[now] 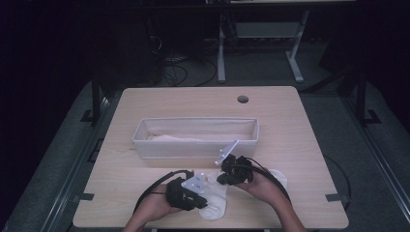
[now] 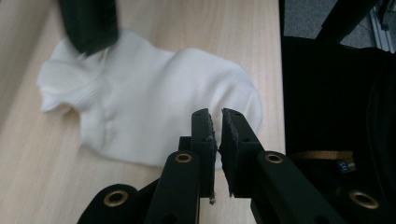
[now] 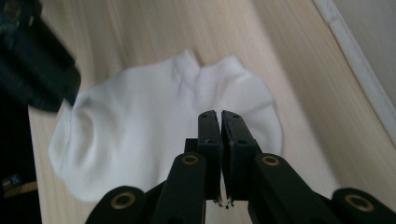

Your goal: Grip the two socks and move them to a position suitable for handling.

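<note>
A white sock (image 1: pixel 215 202) lies flat near the table's front edge, seen close up as the sock (image 2: pixel 154 107) in the left gripper view and the sock (image 3: pixel 149 121) in the right gripper view. My left gripper (image 1: pixel 207 195) comes at it from the left, and the left gripper (image 2: pixel 217 113) has its jaws shut just over the toe end, with no fabric seen between them. My right gripper (image 1: pixel 221 180) reaches from the right. The right gripper (image 3: pixel 218 113) is shut too, tips over the sock's middle. The right gripper's jaw rests by the cuff in the left gripper view.
A long white fabric bin (image 1: pixel 196 149) stands across the middle of the table, with a pale cloth (image 1: pixel 169 137) lying inside. More white fabric (image 1: pixel 279 177) peeks out behind the right hand. A cable hole (image 1: pixel 242 99) sits near the far edge. The table's front edge (image 1: pixel 208 226) is close.
</note>
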The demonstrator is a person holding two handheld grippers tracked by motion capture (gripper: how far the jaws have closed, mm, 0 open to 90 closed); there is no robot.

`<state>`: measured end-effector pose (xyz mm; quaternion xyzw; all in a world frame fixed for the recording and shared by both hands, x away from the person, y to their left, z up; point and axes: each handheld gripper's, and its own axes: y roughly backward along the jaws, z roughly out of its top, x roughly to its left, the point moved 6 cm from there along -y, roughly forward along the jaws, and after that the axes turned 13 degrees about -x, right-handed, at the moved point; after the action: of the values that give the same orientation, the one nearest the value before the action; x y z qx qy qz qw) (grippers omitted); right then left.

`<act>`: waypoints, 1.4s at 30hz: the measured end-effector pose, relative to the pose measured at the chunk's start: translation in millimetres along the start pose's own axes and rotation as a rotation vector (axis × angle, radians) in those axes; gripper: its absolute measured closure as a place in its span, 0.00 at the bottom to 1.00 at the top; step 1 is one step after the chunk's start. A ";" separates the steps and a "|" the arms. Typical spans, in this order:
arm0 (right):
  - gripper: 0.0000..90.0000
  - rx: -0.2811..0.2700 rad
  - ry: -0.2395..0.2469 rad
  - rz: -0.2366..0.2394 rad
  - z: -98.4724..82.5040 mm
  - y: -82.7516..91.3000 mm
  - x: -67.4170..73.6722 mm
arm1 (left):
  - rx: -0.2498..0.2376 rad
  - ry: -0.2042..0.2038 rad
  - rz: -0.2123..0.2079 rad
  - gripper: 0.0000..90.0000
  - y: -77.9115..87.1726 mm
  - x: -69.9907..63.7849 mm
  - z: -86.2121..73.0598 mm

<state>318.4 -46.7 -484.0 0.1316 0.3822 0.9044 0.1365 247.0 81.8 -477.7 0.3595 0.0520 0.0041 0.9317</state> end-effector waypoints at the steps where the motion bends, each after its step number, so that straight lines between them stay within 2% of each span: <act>1: 0.96 0.001 0.002 0.005 2.2 -3.1 -1.2 | 0.002 -0.007 -0.007 0.93 -1.7 -0.9 0.4; 3: 0.96 0.003 -0.026 0.016 3.9 -10.3 -5.6 | 0.009 -0.002 -0.013 0.93 -5.7 -0.9 -0.2; 7: 0.98 0.030 -0.043 0.006 -1.5 -18.2 -14.4 | 0.028 0.005 -0.031 0.93 -14.8 -1.7 -3.6; 13: 0.98 0.017 -0.071 -0.007 -4.7 -15.2 -22.6 | 0.038 0.015 -0.032 0.93 -21.9 -2.2 -4.9; 17: 0.98 0.007 -0.080 -0.023 -6.9 -12.7 -28.4 | 0.051 -0.007 -0.027 0.93 -24.9 -2.3 -4.5; 20: 0.98 0.004 -0.087 -0.043 -7.9 -11.1 -31.3 | 0.042 -0.002 -0.024 0.93 -26.7 -3.2 -3.5; 31: 0.97 -0.005 -0.088 -0.053 -7.3 -11.6 -34.0 | 0.042 -0.011 -0.025 0.90 -27.7 -2.6 -1.4; 33: 0.92 -0.006 -0.085 -0.047 -6.7 -11.2 -32.9 | 0.020 0.009 -0.028 0.89 -26.1 -2.4 0.1; 35: 0.91 -0.020 -0.089 -0.032 -5.3 -8.7 -30.5 | 0.011 0.013 -0.029 0.87 -23.4 -1.8 1.2; 39: 0.89 -0.050 -0.088 -0.024 -2.3 0.1 -26.6 | 0.006 0.008 0.002 0.84 -15.8 1.5 2.9; 42: 0.88 -0.031 -0.086 -0.024 -5.5 4.3 -23.9 | -0.005 0.011 0.019 0.82 -8.9 3.1 3.9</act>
<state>338.1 -61.5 -487.8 0.1636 0.3634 0.9021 0.1654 250.2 72.6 -481.1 0.3577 0.0535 0.0149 0.9322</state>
